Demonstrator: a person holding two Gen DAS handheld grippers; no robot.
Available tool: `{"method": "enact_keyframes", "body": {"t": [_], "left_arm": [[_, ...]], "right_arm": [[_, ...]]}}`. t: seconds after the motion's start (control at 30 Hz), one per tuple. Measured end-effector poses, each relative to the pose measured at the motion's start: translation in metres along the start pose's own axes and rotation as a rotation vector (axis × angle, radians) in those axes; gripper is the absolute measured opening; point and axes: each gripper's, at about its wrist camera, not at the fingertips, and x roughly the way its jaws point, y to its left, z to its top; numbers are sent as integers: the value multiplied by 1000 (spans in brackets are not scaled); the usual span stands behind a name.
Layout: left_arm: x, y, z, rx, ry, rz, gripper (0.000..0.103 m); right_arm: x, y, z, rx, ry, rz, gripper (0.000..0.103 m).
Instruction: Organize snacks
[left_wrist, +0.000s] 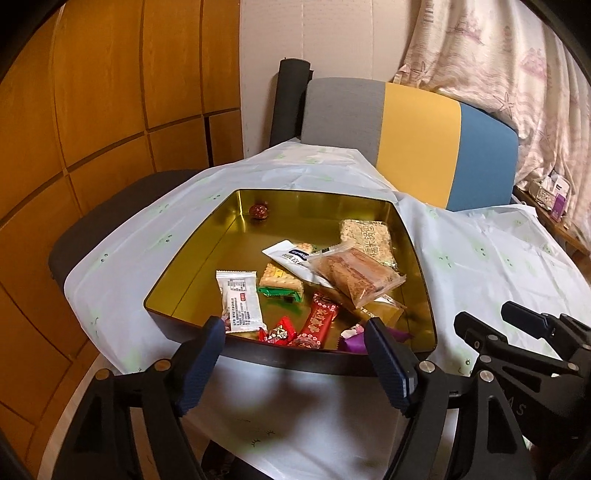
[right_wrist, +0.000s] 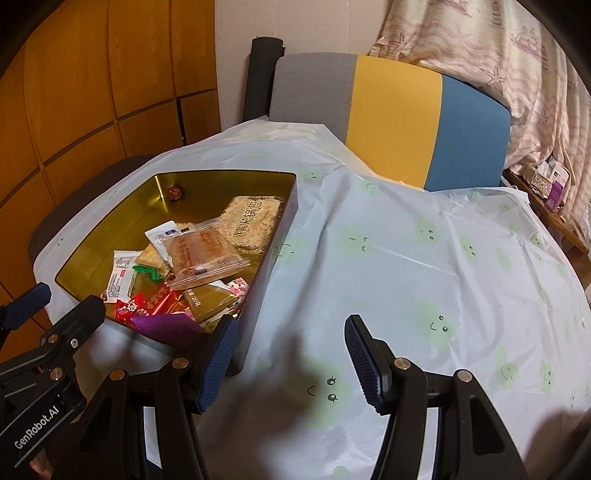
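Nearest, the left gripper (left_wrist: 295, 354) hangs spread wide with nothing between its blue pads, poised just at the near rim of the gold tin (left_wrist: 192, 258). The right gripper (right_wrist: 291, 354) is likewise released and empty, over bare tablecloth (right_wrist: 424, 258) just to the right of the tin's near right corner; its left finger (right_wrist: 218, 365) lies close beside the tin's dark outer wall.

The snacks all lie inside the tin, crowded toward its near and right side. By the near rim are a red candy (left_wrist: 279, 334), a red bar wrapper (left_wrist: 319, 321) and a purple wrapper (right_wrist: 162, 323). Beyond them lie a white packet (left_wrist: 238, 299) and a cracker pack with a green end (left_wrist: 280, 284). A clear-wrapped brown cake (left_wrist: 354, 275) lies on top of the heap, partly over a white sachet (left_wrist: 288, 254), with a rice cracker slab (left_wrist: 365, 236) behind it against the right wall. A small round red candy (left_wrist: 259, 211) sits alone in the tin's far corner; the left and far floor of the tin is bare gold.

Right of the tin the cloth stretches wide and wrinkled. Behind the tin stands a grey, yellow and blue chair back (right_wrist: 391, 118), with a dark roll (left_wrist: 290, 99) upright at its left and a curtain (right_wrist: 517, 66) to the right.
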Motion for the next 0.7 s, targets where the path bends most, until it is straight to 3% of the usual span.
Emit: {"method": "enact_keyframes", "body": {"t": [0.7], "left_arm": [[2, 9, 2, -28, 11, -2, 78]], "right_arm": [[-2, 7, 0, -28, -13, -2, 62]]}}
